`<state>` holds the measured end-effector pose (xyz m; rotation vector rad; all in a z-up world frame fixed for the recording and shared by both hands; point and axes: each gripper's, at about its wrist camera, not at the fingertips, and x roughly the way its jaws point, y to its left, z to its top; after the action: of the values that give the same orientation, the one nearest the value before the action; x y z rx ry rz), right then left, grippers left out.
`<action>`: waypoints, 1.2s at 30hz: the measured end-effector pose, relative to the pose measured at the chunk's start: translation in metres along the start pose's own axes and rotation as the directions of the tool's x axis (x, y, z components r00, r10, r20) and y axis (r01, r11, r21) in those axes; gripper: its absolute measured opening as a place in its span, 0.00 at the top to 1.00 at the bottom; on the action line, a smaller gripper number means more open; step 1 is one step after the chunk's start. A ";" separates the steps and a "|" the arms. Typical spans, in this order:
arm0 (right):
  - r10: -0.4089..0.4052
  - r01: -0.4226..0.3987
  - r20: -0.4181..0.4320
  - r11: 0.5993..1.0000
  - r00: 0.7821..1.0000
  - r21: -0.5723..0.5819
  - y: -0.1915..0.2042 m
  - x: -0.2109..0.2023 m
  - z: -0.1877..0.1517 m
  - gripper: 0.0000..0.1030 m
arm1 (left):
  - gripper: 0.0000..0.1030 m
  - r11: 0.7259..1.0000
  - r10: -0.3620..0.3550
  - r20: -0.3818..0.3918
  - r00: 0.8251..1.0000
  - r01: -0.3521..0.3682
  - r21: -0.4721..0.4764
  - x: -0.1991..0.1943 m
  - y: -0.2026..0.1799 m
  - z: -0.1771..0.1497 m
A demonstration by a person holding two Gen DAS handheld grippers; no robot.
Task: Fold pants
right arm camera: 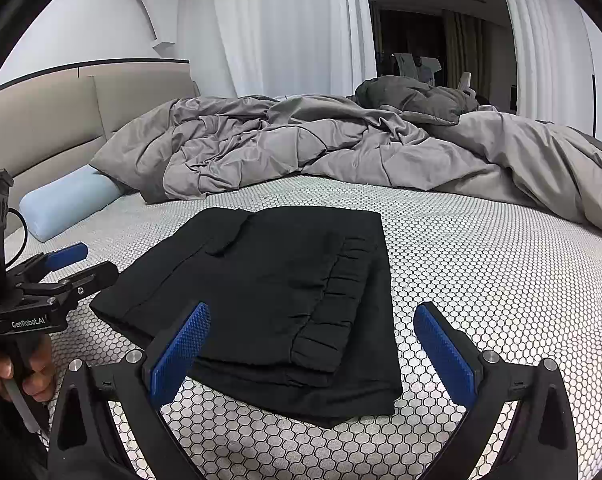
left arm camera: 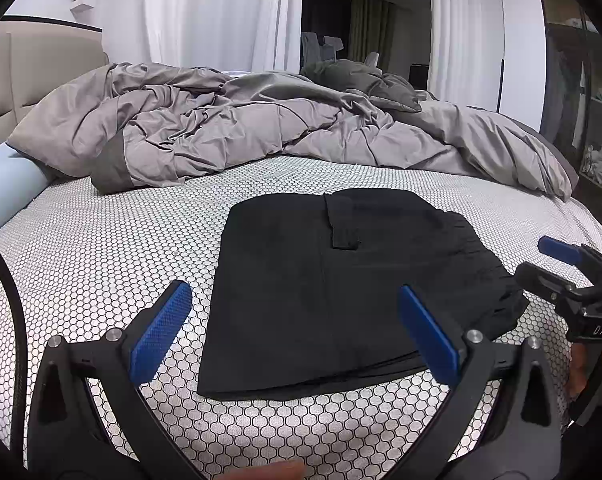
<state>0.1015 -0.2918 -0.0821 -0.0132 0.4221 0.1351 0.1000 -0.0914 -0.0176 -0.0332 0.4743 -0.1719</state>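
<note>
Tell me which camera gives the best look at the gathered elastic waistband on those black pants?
The right wrist view. There the waistband runs down the top of the folded black pants, its gathers clearly visible. In the left wrist view the waistband lies along the pile's far right edge, dark and seen at an angle, so its gathers barely show.

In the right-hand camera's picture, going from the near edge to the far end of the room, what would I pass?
Right gripper → folded black pants → bare patterned sheet → crumpled grey duvet → white curtains.
</note>
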 end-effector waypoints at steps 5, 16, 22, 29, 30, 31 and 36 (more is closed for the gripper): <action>-0.005 0.005 -0.001 1.000 1.000 -0.021 0.004 0.001 -0.001 0.00 | 0.01 1.000 0.001 0.006 1.000 -0.001 0.014 0.001 0.000 0.000; -0.004 0.004 0.001 0.999 1.000 -0.036 0.005 0.003 -0.002 0.00 | 0.01 1.000 -0.002 0.006 1.000 0.001 0.017 0.002 0.002 0.001; -0.004 0.004 0.000 0.999 1.000 -0.044 0.004 0.004 -0.003 0.00 | 0.01 1.000 -0.003 0.005 1.000 0.003 0.018 0.002 0.003 0.001; -0.001 0.001 0.001 0.999 1.000 -0.054 0.003 0.004 -0.003 0.00 | 0.01 1.000 0.000 0.007 1.000 0.000 0.017 0.001 0.001 0.001; -0.002 0.003 0.001 0.999 1.000 -0.053 0.003 0.004 -0.003 0.00 | 0.01 1.000 -0.001 0.007 1.000 0.001 0.017 0.001 0.001 0.001; -0.001 0.001 0.002 0.999 1.000 -0.054 0.003 0.004 -0.003 0.00 | 0.01 1.000 -0.002 0.006 1.000 0.002 0.018 0.002 0.002 0.001; -0.002 0.002 0.002 0.998 1.000 -0.055 0.003 0.003 -0.003 0.00 | 0.01 1.000 -0.003 0.007 1.000 0.003 0.020 0.002 0.003 0.001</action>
<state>0.1023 -0.2884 -0.0862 -0.0673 0.4163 0.1447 0.1027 -0.0885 -0.0181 -0.0148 0.4659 -0.1796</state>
